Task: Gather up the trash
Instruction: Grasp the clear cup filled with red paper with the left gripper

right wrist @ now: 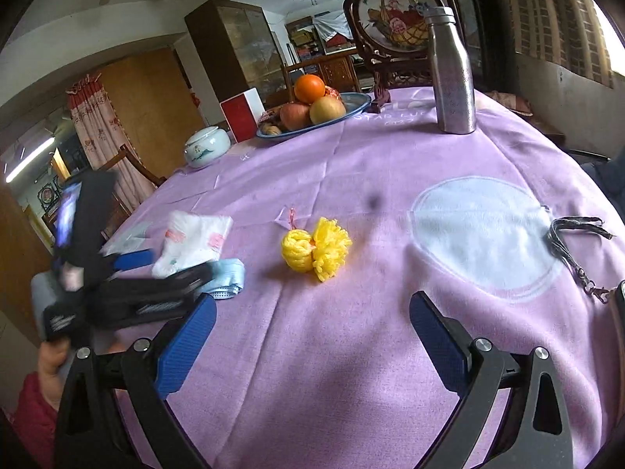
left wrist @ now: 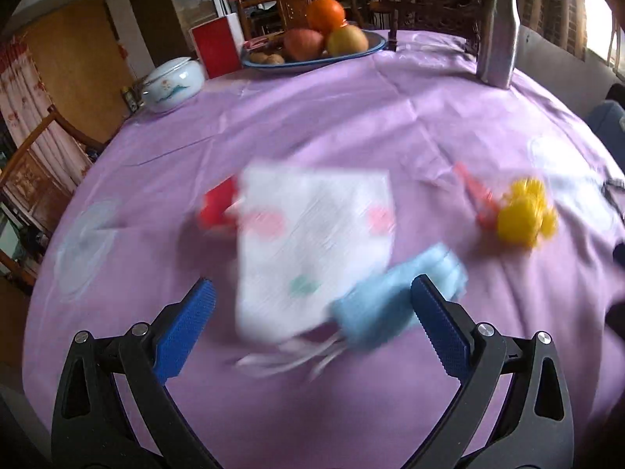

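Left wrist view: the left gripper (left wrist: 312,305) hangs low over the purple cloth (left wrist: 351,117) with its jaws spread wide and nothing between them. Just ahead lies a white tissue pack (left wrist: 312,242) with pink and green spots, motion-blurred; a pale blue strip (left wrist: 390,305) touches its near right corner, close to the right blue pad (left wrist: 437,320), and a red scrap (left wrist: 216,207) shows at its far left edge. Thin white strands (left wrist: 289,355) trail from its near edge. A yellow yarn tuft (left wrist: 523,215) with an orange tag (left wrist: 476,191) sits well apart to the right.

Right wrist view: the right gripper (right wrist: 312,332) is likewise spread and empty, above bare cloth, with the tuft (right wrist: 316,248) ahead of it. A grey cord (right wrist: 574,242) with a clasp lies at the far right on a white print (right wrist: 480,230). The left gripper (right wrist: 129,285) appears at the left edge, blurred, over the pack (right wrist: 195,242) and strip (right wrist: 230,273).

Judged step: reach for a first piece of trash; nothing is gathered yet.

- Which item the left gripper targets cannot be told; the strip lies nearest one pad.
- The blur argues for slowing before the jaws close.
- Soft, flat pieces are best pinched at a raised fold or edge, not pressed flat.
- A careless grip on the strip would probably drag the pack along.
- The tuft looks bulky and soft, an easy pinch for the right gripper.
- The fruit plate (left wrist: 375,45), steel bottle (left wrist: 500,31) and white jar (left wrist: 174,84) stand far back, out of the way.
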Available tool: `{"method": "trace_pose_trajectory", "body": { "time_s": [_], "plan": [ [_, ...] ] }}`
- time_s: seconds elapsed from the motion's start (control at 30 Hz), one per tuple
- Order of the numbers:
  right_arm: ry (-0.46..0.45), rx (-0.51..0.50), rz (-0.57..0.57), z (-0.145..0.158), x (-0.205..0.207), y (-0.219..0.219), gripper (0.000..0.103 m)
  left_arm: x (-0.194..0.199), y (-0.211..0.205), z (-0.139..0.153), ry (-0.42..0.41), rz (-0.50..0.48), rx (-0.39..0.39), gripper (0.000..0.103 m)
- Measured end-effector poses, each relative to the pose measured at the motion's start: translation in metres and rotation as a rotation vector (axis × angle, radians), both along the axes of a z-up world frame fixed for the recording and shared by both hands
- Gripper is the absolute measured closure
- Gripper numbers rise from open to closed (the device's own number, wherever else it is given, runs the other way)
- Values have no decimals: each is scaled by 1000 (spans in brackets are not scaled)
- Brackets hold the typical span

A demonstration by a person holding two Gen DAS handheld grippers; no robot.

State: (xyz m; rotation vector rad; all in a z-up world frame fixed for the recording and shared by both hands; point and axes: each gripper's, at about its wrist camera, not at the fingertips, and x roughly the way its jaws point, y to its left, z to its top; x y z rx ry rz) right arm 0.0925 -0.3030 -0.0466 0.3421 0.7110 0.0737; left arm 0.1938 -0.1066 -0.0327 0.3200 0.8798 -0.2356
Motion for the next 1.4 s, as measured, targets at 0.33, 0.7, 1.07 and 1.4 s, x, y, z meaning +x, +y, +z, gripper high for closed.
{"method": "trace_pose_trajectory", "body": {
  "time_s": [0.33, 0.7, 1.07, 1.4],
  "plan": [
    [62, -129, 114, 0, 10, 30, 6, -46, 109, 6, 3, 72, -35, 7],
    [78, -104, 77, -3, 12, 22, 6, 60, 52, 23, -12, 100, -171, 7],
    [65, -89, 85, -2, 11, 22, 6, 84, 55, -8, 24, 99, -214, 6],
    [74, -102, 90, -2, 12, 24, 6, 94, 40, -22, 27, 73, -69, 5]
  ]
}}
